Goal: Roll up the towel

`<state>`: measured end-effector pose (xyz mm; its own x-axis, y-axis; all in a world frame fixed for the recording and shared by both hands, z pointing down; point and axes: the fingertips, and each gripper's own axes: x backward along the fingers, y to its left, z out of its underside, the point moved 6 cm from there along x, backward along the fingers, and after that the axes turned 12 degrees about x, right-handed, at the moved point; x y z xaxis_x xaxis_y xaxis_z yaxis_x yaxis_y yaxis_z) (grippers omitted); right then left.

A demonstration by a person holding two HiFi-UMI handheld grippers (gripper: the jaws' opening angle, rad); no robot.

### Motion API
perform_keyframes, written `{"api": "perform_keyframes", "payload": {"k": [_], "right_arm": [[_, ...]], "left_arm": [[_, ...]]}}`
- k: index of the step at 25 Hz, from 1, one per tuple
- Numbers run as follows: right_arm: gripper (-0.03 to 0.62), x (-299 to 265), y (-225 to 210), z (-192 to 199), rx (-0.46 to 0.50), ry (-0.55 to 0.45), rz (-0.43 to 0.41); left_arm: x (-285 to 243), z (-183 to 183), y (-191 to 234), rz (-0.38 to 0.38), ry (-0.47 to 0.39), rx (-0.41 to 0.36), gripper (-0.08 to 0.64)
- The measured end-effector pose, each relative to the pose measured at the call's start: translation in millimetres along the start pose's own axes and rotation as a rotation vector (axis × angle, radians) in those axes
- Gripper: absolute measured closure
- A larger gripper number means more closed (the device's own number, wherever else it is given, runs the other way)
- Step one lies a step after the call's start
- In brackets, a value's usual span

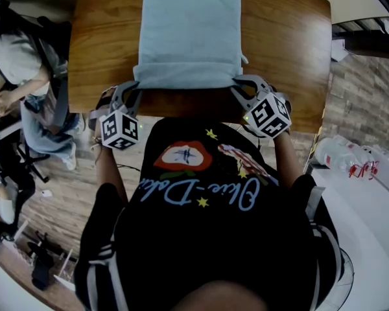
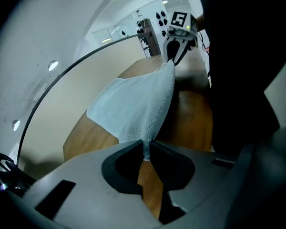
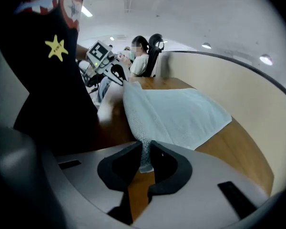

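Observation:
A pale blue towel (image 1: 191, 31) lies flat along the wooden table (image 1: 104, 37), and its near edge is raised in a thick fold. At the near left corner my left gripper (image 1: 137, 86) is shut on the towel's corner; in the left gripper view that corner (image 2: 133, 109) runs down between the pads of the left gripper (image 2: 145, 151). My right gripper (image 1: 238, 84) holds the near right corner the same way. The right gripper view shows the towel (image 3: 176, 113) pinched between the dark pads of the right gripper (image 3: 145, 151). The near edge hangs taut between the two grippers.
The table's near edge (image 1: 181, 105) lies just below the grippers, against my black shirt. A person (image 1: 19, 63) sits on a chair to the left. A white surface with plastic bottles (image 1: 350, 157) stands to the right. A curved beige partition (image 3: 229, 80) rings the table's far side.

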<state>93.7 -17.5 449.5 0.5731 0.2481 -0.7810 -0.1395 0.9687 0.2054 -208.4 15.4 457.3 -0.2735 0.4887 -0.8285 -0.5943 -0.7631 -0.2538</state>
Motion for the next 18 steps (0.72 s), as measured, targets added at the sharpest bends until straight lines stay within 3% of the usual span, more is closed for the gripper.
{"api": "perform_keyframes", "payload": {"k": [4,9,13,18], "right_arm": [[0.548,10.7,13.5,-2.1,-0.102,-0.042,-0.066],[0.548,13.2,22.1,-1.4,-0.177,-0.062,-0.189],[0.548,12.7,12.9,0.3,-0.264,-0.078,-0.2],[0.546,11.0,-2.2,0.4,-0.384,-0.141,-0.218]], "left_arm": [[14.3,3.5,-5.1,0.08,-0.012,0.078,0.52],[18.7,11.8,-11.6,0.249,0.067,0.126,0.52],[19.8,7.2,-5.6,0.383,0.108,0.23,0.523],[8.4,3.9,13.1,0.412,0.146,0.243,0.523]]}}
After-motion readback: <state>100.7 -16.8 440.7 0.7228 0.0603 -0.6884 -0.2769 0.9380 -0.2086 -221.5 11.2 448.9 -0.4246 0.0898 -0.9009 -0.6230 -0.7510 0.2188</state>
